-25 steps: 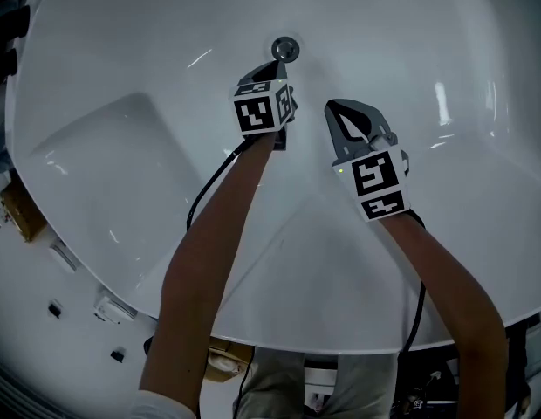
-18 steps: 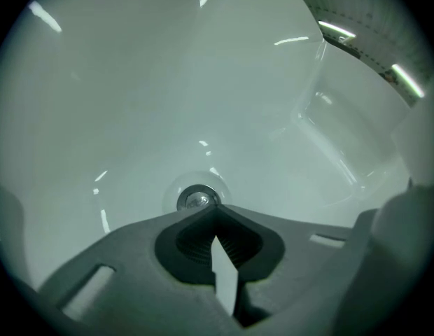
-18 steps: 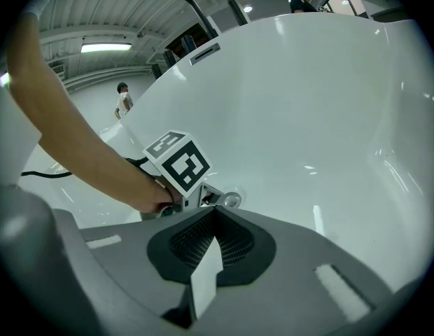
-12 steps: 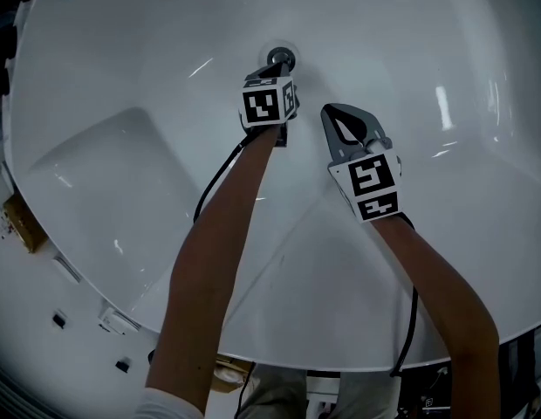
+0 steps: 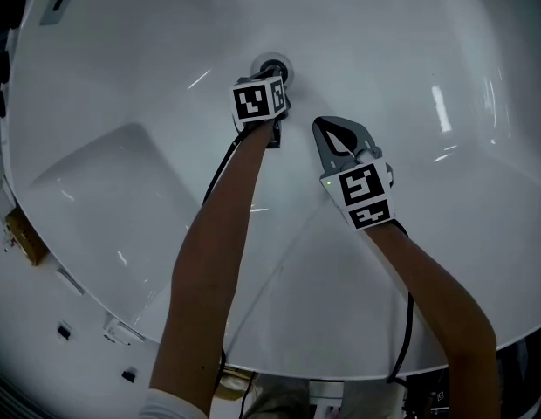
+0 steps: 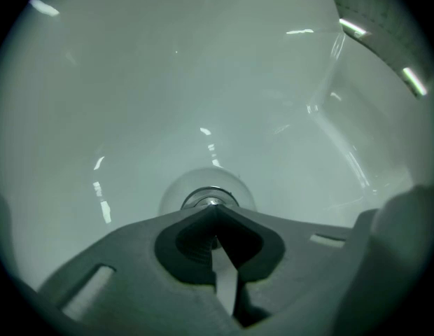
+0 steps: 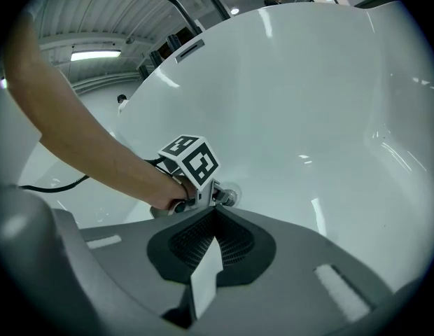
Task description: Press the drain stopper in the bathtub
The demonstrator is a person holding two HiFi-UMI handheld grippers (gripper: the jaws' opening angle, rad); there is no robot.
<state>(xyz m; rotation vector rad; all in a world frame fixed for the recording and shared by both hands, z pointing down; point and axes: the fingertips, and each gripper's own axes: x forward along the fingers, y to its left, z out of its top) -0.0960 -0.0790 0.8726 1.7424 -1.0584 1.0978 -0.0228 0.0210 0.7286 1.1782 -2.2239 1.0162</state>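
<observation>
The fingers of our left gripper are clenched empty, tips apparently touching the round chrome drain stopper on the glossy white bathtub floor, one blunt point for pressing. Our right gripper, likewise clenched empty, hovers just beside.

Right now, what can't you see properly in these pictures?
Head view: the left gripper covers most of the drain stopper.
Left gripper view: its closed fingers hide the stopper's near edge, so contact is unclear.
Right gripper view: the stopper looks too small to tell if it is pressed.
</observation>
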